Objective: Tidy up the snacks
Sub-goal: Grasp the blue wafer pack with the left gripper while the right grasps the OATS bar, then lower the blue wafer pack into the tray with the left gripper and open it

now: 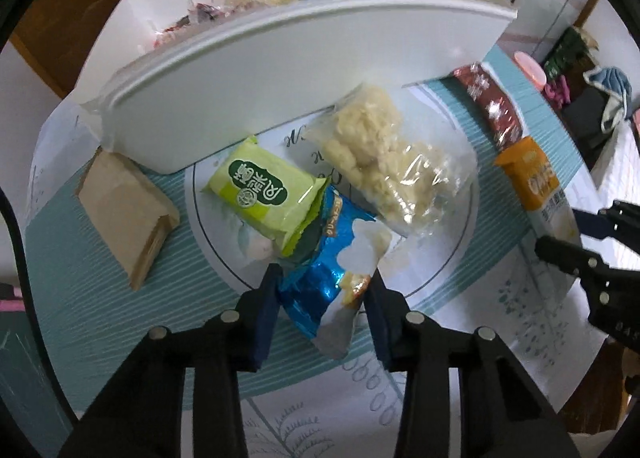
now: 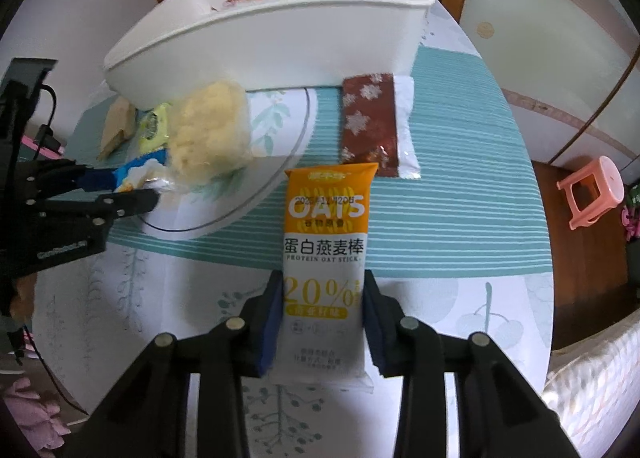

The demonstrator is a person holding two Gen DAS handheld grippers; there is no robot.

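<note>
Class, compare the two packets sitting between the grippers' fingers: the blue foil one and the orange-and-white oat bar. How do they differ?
The blue foil packet is crinkled and shiny; the oat bar is smooth and matte. The packet overlaps a green packet; the bar lies apart from other snacks. The packet lies askew between the left gripper fingers; the bar runs straight along the right gripper. Both lie outside the white bin.

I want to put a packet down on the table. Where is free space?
Free: striped cloth right of the brown packet, and the near edge beside the oat bar. Crowded: left, around the popcorn bag by the white box.

Home: patterned tablecloth (image 2: 440, 218), pink stool (image 2: 592, 194).
</note>
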